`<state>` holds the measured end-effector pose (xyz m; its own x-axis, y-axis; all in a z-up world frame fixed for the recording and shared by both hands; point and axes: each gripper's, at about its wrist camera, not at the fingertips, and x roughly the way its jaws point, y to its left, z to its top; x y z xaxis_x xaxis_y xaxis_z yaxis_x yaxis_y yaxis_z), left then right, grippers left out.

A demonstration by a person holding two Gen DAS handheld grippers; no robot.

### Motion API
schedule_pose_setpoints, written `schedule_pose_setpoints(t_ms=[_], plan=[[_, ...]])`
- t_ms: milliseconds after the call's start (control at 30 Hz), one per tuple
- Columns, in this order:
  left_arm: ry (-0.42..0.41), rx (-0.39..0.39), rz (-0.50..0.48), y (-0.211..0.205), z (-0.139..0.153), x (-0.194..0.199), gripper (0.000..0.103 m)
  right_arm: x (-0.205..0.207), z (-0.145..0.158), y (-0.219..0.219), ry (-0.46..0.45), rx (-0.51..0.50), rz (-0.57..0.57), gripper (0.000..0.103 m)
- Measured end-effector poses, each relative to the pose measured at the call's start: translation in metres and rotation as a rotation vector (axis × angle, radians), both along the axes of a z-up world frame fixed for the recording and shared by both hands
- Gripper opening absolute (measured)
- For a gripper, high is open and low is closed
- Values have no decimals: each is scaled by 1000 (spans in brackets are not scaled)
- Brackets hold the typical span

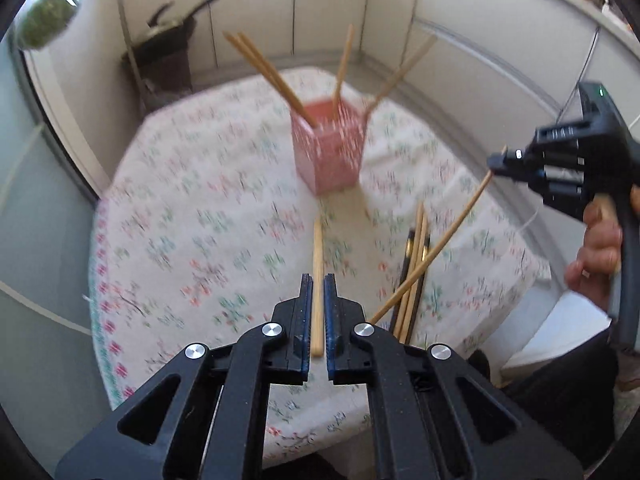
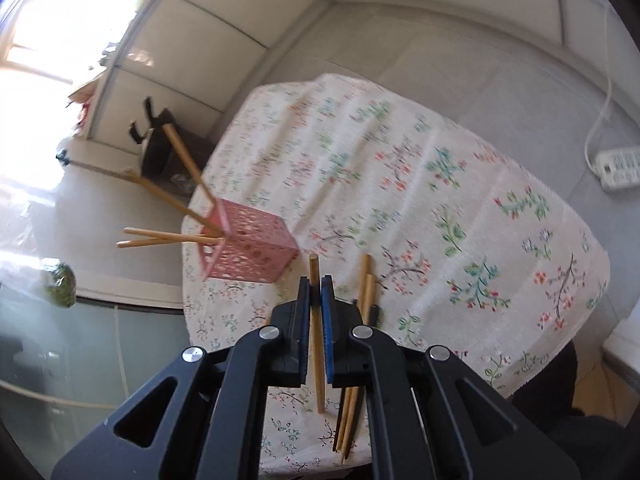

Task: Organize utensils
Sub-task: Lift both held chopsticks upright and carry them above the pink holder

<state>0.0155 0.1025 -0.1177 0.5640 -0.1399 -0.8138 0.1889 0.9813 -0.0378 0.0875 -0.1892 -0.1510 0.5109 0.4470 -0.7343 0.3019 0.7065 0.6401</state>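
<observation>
Left wrist view: left gripper [image 1: 318,280] fingers narrow, clamping one bamboo chopstick [image 1: 317,280] above the floral tablecloth [image 1: 192,220]; pink perforated holder [image 1: 330,144] stands ahead, four chopsticks [image 1: 264,70] leaning out of it; loose chopstick pile [image 1: 412,276] lies to the right, partly under the right gripper's stick; right gripper [image 1: 494,162] fingers closed on a lifted chopstick [image 1: 440,246]; black pan [image 1: 168,32] behind; white power strip [image 2: 618,168] on floor; no legible writing.
</observation>
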Motion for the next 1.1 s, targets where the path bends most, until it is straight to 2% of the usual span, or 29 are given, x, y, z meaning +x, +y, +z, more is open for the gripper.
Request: schedule_pose_setpoints(t_ms=[267, 600, 767, 867, 1000, 1100], plan=[[-88, -51, 38, 18, 30, 13, 5, -8, 62, 20, -181, -61, 83, 6], [-197, -168, 122, 45, 72, 29, 5, -8, 117, 31, -265, -76, 156, 6], [-293, -309, 182, 63, 108, 37, 5, -7, 140, 28, -300, -76, 177, 6], [-331, -366, 197, 66, 127, 48, 5, -7, 155, 21, -334, -69, 166, 6], [-357, -401, 199, 59, 140, 69, 5, -3, 173, 10, -365, -82, 153, 6], [-352, -398, 188, 48, 140, 83, 5, 3, 183, 5, -379, -113, 148, 6]])
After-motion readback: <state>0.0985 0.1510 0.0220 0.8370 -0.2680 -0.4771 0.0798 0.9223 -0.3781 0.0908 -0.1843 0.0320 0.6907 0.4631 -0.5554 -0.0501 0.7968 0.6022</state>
